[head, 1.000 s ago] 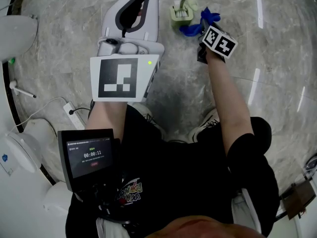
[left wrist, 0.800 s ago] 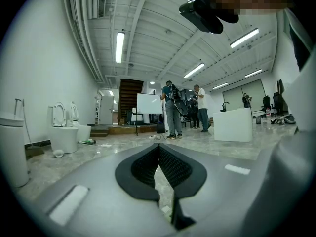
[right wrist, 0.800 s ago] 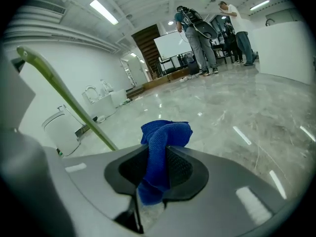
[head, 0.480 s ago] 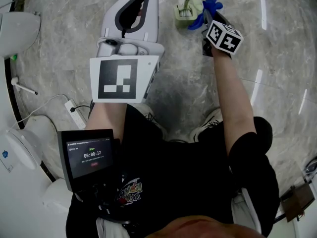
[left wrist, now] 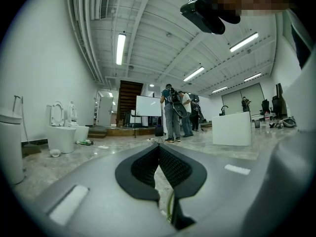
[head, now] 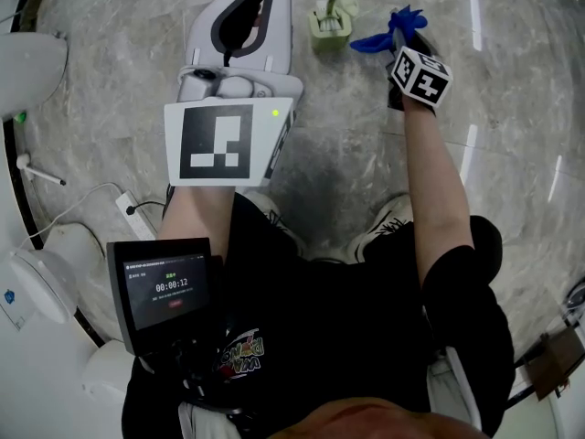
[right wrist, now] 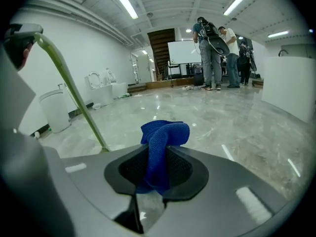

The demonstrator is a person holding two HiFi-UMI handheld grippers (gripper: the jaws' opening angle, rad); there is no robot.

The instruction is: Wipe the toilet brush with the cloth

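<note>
Polished stone floor (head: 338, 154) below, likely slick under a light base. Left gripper (left wrist: 158, 152) held up, jaws closed pad to pad, with only a thin green sliver low in the gap, not clearly gripped. Right gripper (right wrist: 157, 154) lower, clamped on the cloth (right wrist: 163, 132), a blue fold bulging past its tips. Brush (right wrist: 74, 93) to that gripper's left, near the cloth but apart from it, green handle slanting up out of the holder (head: 322, 27), which sits just left of the right gripper's tips. Fits either closing in for a stroke or drawing off one. For a clean stroke, probably: lead with the loose fold, not the hard tips; press sideways lightly enough not to tip the holder; run along the handle's length; keep the clamp tight against slipping; steady the handle's top with the left gripper if within reach.
</note>
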